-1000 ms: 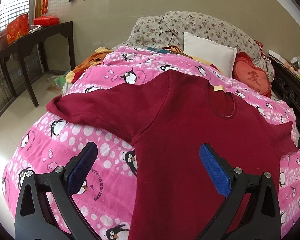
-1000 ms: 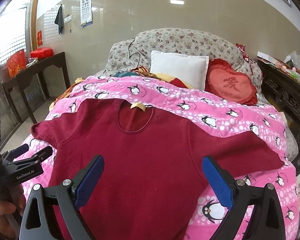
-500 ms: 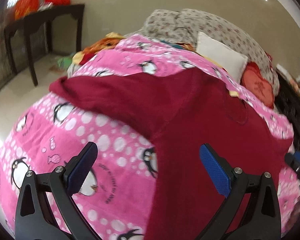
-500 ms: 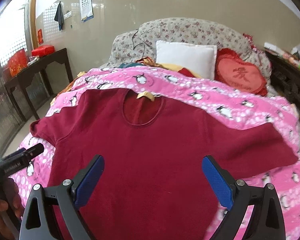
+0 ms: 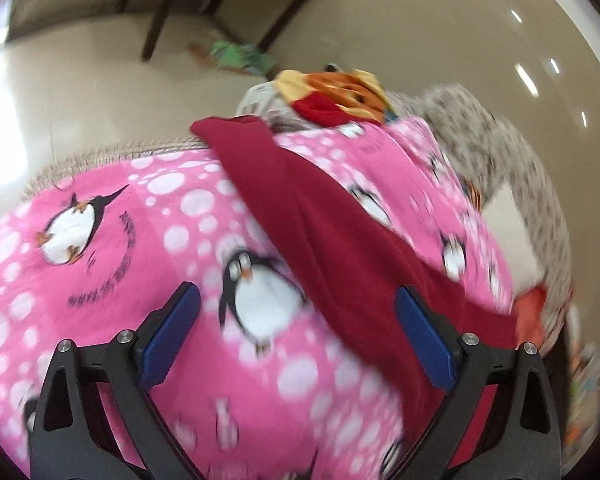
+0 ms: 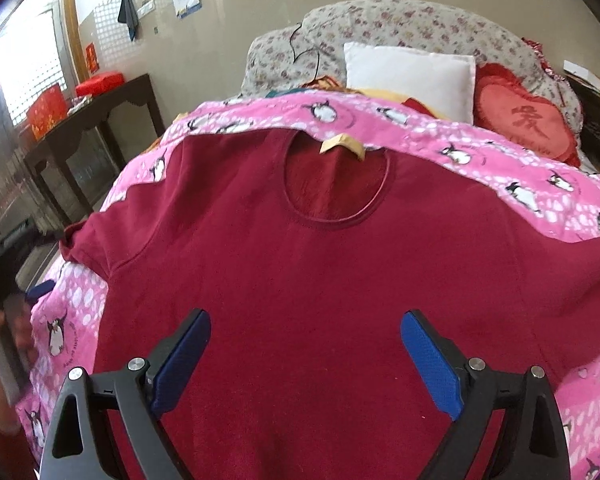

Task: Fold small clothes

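Showing only the blurred, seemingly flat sleeve [image 5: 320,216], left tongs [image 5: 296,344] gape like right tongs [image 6: 304,360].

Showing strong motion blur across the left wrist view, smearing the penguin blanket [image 5: 188,240] and the far bedding; staying sharp only on the left gripper [image 5: 296,334] at the bottom. Catching hard daylight glare on the floor [image 5: 4,92] at left, blowing out to white. Reading crisper in the right wrist view, evenly bright, with ceiling-light reflections streaking the glossy wall [image 6: 260,12] and the latticed window [image 6: 24,60] overexposing. Bending and vignetting to black at every fisheye edge.
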Demonstrator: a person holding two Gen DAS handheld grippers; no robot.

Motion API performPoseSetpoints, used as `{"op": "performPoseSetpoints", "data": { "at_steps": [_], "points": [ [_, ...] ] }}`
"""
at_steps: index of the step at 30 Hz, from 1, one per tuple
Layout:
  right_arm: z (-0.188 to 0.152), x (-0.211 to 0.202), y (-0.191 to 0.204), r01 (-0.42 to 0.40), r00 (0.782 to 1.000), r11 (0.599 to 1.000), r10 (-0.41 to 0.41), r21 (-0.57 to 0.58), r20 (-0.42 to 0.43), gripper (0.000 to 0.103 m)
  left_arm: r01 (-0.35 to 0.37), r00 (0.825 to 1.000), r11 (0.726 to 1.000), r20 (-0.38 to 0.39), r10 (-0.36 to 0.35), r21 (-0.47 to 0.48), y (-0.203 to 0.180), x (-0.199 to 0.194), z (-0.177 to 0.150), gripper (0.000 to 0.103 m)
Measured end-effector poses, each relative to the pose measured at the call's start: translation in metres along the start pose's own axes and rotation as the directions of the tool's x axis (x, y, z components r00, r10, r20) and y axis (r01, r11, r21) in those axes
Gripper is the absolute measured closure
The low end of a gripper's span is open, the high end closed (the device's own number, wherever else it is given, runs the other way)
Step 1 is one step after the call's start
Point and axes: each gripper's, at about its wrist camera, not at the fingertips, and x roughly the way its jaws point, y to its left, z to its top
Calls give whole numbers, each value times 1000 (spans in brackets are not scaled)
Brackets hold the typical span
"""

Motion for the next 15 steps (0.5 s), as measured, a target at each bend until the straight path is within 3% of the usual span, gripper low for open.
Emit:
{"op": "performPoseSetpoints", "data": {
  "at_steps": [2, 5, 7, 8, 9, 11, 15],
  "points": [
    [-1, 4, -2, -6, 1000, 1000, 6, 6, -7, 8, 6, 1000, 999, 10, -6, -46, 2, 7, 11, 5],
    [0, 9, -3, -13, 1000, 1000, 14, 16, -14, 8, 3, 1000, 1000, 17, -3, -16, -9, 16, 22, 7],
    [0, 10, -4, -19, 1000, 1000, 19, 22, -17, 8, 33, 999, 999, -7, -32, 15, -13, 29, 28, 49],
    [0, 10, -6, -22, 1000, 999, 22, 26, -19, 8, 43, 998, 999, -39, -43, 15, -12, 35, 30, 85],
    [1, 9, -7, -24, 1000, 999, 25, 29, -19, 8, 53, 997, 999, -64, -53, 4, -10, 39, 31, 89],
    [2, 3, -11, -26, 1000, 999, 27, 33, -12, 8, 84, 996, 996, -6, -84, 11, -16, 23, 29, 89],
    [11, -15, -30, -15, 999, 997, 13, 71, 30, 8, 151, 978, 970, 113, -174, 190, -65, -32, 11, 89]
  ]
}}
